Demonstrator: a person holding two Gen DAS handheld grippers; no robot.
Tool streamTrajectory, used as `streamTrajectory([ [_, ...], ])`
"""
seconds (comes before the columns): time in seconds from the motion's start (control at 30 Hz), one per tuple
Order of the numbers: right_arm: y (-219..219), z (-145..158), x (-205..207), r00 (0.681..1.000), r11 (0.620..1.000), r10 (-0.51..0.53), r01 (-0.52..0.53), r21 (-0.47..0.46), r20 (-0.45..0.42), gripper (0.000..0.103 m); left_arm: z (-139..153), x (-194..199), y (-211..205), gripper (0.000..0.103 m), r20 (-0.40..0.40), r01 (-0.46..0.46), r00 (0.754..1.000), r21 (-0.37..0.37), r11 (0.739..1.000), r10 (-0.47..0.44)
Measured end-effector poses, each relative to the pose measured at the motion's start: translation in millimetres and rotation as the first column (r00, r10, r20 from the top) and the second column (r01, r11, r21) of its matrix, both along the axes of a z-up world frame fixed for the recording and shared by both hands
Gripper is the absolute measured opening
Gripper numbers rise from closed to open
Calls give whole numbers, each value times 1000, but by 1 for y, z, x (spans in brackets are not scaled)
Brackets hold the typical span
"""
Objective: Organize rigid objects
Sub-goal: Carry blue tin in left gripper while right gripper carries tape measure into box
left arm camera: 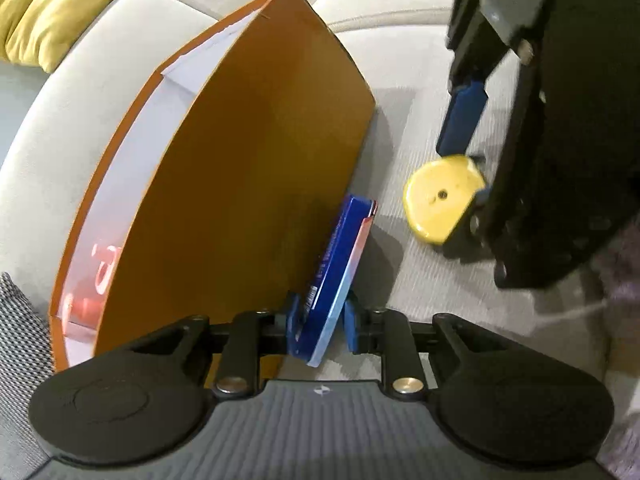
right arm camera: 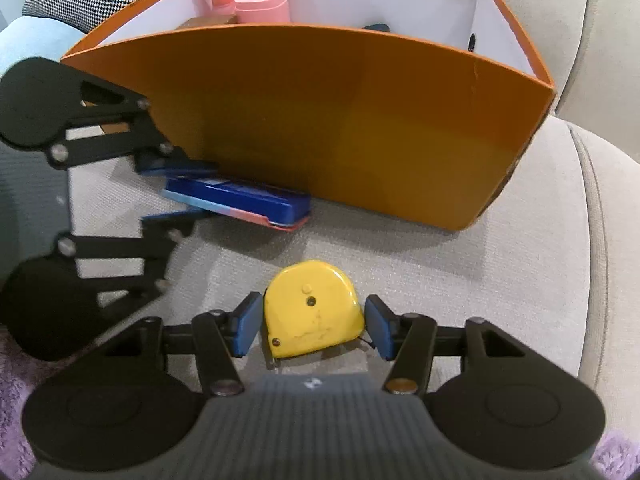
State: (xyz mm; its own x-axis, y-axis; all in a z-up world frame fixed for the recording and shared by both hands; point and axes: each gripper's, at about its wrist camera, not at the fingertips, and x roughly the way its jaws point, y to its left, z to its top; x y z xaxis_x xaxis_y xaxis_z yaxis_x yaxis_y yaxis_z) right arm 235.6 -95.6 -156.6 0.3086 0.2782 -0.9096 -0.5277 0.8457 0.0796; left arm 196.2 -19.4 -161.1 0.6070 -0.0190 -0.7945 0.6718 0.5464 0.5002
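blue tin [left arm camera: 328, 280]: on edge, long axis along orange box [left arm camera: 248, 184] | left fingers [left arm camera: 320, 320] clamp it | right fingers [right arm camera: 312, 326] straddle tape measure [right arm camera: 314, 310], ungripped

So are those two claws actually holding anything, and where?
Left claw pinches the blue tin across its flat faces at one end. Right claw straddles the yellow tape measure, not gripping.

Item count — one orange box [right arm camera: 360, 128] on the sofa cushion [right arm camera: 500, 280]; two pink bottles [right arm camera: 262, 4] inside it at its left end. One flat blue tin [right arm camera: 240, 200], one yellow tape measure [right arm camera: 314, 312]. Two grippers — left gripper [left arm camera: 320, 320], right gripper [right arm camera: 312, 326]. One yellow pillow [left arm camera: 44, 12].
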Motion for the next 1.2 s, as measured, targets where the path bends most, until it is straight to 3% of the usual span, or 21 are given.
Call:
streamTrajectory([
  [0.13, -4, -2, 0, 1000, 1000, 18, -18, -5, -8, 56, 12, 8, 9, 19, -42, -65, 997, -85, 994, 62],
  [0.23, -4, 0, 0, 1000, 1000, 22, -22, -3, 0, 55, 25, 10, 20, 15, -119, -140, 986, -179, 974, 119],
  [0.33, -6, 8, -3, 1000, 1000, 23, -23, 4, 13, 55, 40, 3, 28, 15, -129, -179, 980, -229, 957, 153],
  [0.5, -11, 37, -12, 996, 998, 59, -60, 15, 60, 55, 77, -17, 41, 15, -95, -162, 986, -288, 944, 140],
  [0.67, -21, 84, -13, 984, 993, 111, -117, 35, 139, 55, 130, -25, 57, 15, -72, -107, 994, -347, 932, 87],
  [0.83, -24, 140, 4, 965, 984, 145, -163, 70, 218, 55, 171, 16, 71, 15, -76, -78, 996, -358, 930, 54],
  [0.93, -17, 161, 24, 954, 982, 164, -183, 53, 251, 55, 183, 51, 76, 15, -128, -80, 991, -343, 936, 38],
  [1.03, -7, 171, 48, 937, 979, 198, -204, -11, 288, 55, 175, 93, 75, 15, -213, -89, 977, -312, 946, 22],
  [1.2, 8, 159, 92, 943, 979, 204, -193, -70, 261, 55, 147, 147, 71, 15, -386, -87, 922, -296, 951, -36],
])
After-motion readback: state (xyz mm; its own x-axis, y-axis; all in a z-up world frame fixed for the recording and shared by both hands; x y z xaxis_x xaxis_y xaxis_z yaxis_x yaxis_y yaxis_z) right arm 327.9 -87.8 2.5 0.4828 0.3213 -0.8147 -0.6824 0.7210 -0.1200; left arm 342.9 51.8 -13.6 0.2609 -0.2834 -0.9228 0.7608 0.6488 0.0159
